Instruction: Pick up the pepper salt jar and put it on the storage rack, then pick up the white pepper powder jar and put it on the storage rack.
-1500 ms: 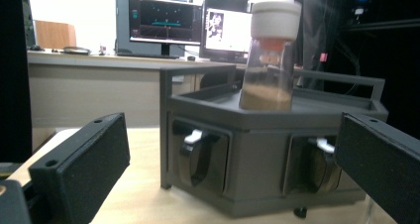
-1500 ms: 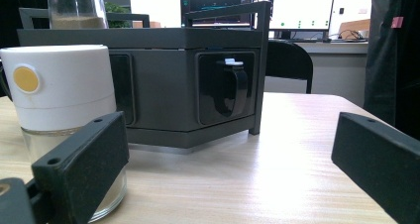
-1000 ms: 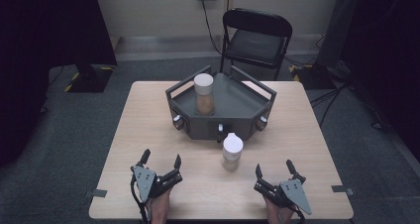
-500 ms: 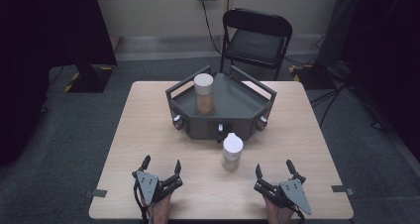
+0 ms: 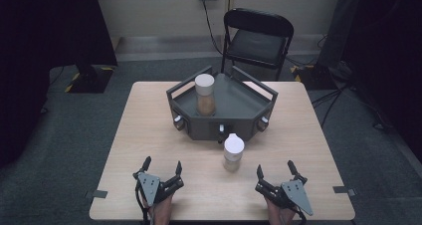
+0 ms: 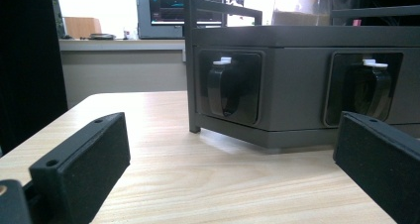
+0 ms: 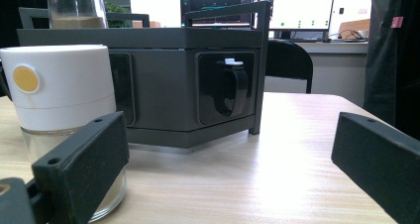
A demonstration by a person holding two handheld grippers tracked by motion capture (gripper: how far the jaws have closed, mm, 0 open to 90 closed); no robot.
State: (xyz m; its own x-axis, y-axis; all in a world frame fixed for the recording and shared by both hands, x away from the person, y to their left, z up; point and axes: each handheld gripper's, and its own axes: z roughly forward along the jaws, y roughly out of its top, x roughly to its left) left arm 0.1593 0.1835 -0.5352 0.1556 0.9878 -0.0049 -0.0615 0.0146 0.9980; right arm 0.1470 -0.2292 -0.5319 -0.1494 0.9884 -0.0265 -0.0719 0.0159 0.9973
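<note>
Hand-held grippers [image 5: 161,166] [image 5: 274,169] agape near table's [image 5: 149,130] front edge.

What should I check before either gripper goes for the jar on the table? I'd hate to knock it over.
1. Left gripper open and empty: ok.
2. Right gripper open and empty: ok.
3. Jar on the table upright, lid on: ok.
4. Free path from the right gripper to that jar: ok.
5. Gap between that jar and the grey tray for a jaw: cannot tell.
6. Second jar stands inside the tray, out of the way: ok.
</note>
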